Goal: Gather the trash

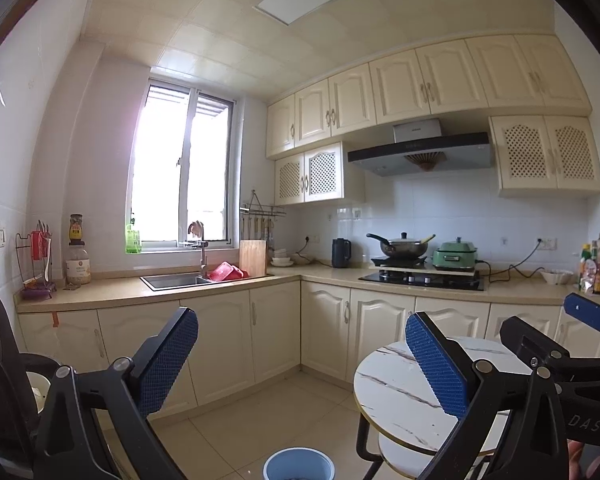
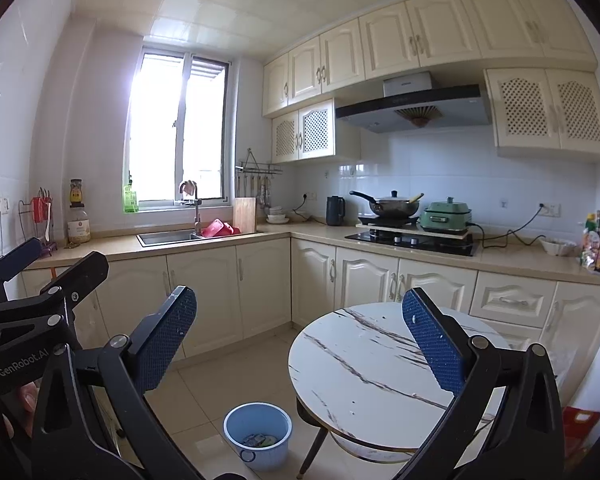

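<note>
A small blue bin stands on the tiled floor to the left of the round marble table. It holds some crumpled trash. The bin's rim also shows at the bottom of the left wrist view. My left gripper is open and empty, held up over the floor. My right gripper is open and empty, above the table's left edge. The right gripper shows at the right of the left wrist view. The left gripper's body shows at the left of the right wrist view.
Cream kitchen cabinets run along the back and right under a counter. The counter carries a sink, a hob with a wok, a green cooker and bottles. A red item lies low at the right.
</note>
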Available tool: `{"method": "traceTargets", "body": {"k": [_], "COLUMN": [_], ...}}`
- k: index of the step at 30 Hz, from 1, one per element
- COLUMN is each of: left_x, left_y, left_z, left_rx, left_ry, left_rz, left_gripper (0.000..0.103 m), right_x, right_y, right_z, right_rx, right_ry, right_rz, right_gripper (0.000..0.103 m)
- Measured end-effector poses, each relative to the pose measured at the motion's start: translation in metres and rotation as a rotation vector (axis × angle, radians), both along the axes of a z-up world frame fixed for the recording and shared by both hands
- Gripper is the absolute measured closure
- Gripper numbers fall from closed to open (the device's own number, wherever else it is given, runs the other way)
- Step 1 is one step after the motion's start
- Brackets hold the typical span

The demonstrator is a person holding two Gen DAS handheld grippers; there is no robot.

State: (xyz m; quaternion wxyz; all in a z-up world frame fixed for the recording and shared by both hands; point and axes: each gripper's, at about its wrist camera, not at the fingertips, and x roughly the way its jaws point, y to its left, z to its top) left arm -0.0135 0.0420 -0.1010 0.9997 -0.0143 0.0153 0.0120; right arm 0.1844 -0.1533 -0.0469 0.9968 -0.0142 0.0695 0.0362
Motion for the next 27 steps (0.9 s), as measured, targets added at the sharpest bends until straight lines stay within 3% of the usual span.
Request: {"method": "traceTargets", "body": {"k": [27], "left_x": [0.021], "left_y": [0.031], "left_z": [0.021], "left_rx": [0.03], "left_ry": [-0.003], "left_rz": [-0.014], "left_gripper": [0.001], "right_x": [0.0], "right_y": [-0.01], "right_z": [-0.005], "right_rx": [0.012], "right_ry": [0.007], "right_rz": [-0.012], "right_gripper": [0.0]}}
